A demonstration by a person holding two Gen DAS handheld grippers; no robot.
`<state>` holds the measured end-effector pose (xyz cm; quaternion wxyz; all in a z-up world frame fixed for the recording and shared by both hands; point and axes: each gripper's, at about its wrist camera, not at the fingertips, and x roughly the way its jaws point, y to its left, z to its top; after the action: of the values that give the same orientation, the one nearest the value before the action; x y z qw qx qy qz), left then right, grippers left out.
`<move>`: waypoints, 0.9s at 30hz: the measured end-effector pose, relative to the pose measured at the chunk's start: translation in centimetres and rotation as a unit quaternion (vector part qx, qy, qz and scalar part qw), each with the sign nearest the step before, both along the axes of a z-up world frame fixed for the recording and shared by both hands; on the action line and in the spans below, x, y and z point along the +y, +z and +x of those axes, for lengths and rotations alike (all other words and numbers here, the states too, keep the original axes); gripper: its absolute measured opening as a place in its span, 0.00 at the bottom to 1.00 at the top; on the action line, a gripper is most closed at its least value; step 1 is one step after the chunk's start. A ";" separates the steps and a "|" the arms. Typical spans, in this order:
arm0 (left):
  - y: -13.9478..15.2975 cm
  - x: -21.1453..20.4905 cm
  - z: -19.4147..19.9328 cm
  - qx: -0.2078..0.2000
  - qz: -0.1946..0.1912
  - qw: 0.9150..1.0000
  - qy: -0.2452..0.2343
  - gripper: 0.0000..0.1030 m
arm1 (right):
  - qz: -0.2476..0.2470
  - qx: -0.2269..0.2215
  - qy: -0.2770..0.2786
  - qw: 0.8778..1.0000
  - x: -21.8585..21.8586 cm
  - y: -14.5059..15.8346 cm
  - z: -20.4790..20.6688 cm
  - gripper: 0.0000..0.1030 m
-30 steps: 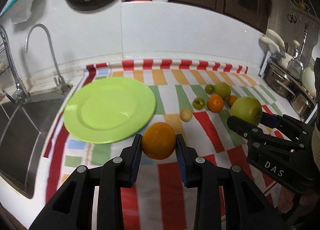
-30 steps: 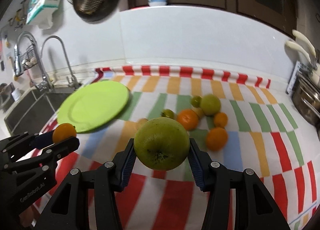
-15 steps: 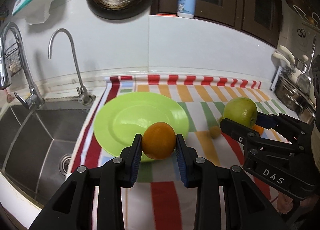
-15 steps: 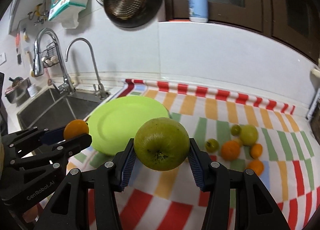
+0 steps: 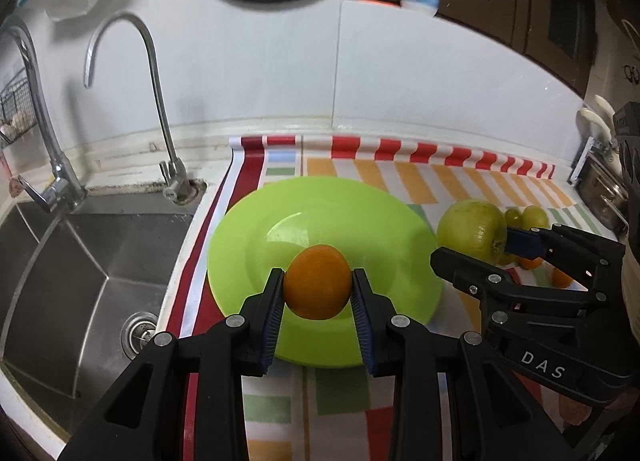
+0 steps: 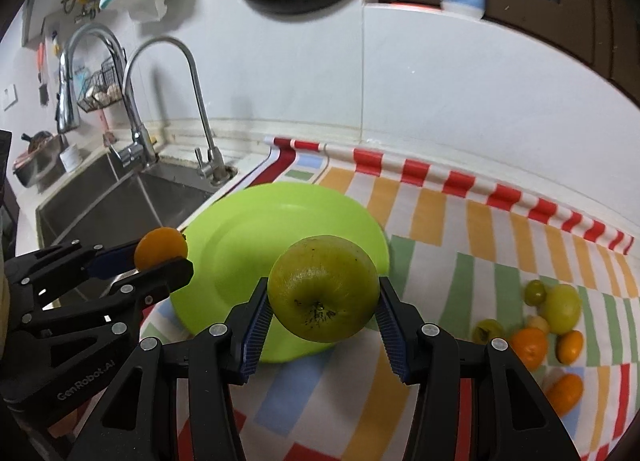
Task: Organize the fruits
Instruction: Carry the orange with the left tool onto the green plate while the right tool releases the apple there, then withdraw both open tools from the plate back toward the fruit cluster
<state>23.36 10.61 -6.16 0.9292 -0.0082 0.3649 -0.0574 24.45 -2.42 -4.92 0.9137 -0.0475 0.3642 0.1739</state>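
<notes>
Orange (image 5: 318, 281) clamped by left gripper (image 5: 318, 301) over bare plate (image 5: 384, 221); right gripper (image 6: 323, 313) clamps apple (image 6: 323, 293) at its rim.

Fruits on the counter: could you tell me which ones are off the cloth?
The orange in the left claw and the apple in the right claw.

sink (image 5: 80, 261) left of plate (image 5: 248, 229), fruits (image 6: 536, 325) right

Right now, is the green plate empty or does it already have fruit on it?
Empty. The plate shows bare green all over; the orange and apple are both held above it in claws.
</notes>
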 end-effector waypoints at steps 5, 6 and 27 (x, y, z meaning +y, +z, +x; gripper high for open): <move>-1.5 0.5 1.7 0.018 -0.003 1.000 -0.001 0.32 | -0.013 0.021 0.011 1.000 0.9 -1.8 1.9 0.50; -1.8 0.5 2.0 0.022 -0.002 1.000 -0.002 0.32 | -0.013 0.024 0.012 1.000 1.0 -2.0 2.2 0.50; -0.3 1.0 -0.1 0.009 -0.004 1.000 0.026 0.54 | 0.009 -0.008 -0.031 0.999 -1.8 -0.1 0.9 0.60</move>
<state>23.22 11.58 -6.49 0.9272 -0.0223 0.3723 -0.0343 25.35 -4.25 -5.01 0.9219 -0.0294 0.3567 0.1485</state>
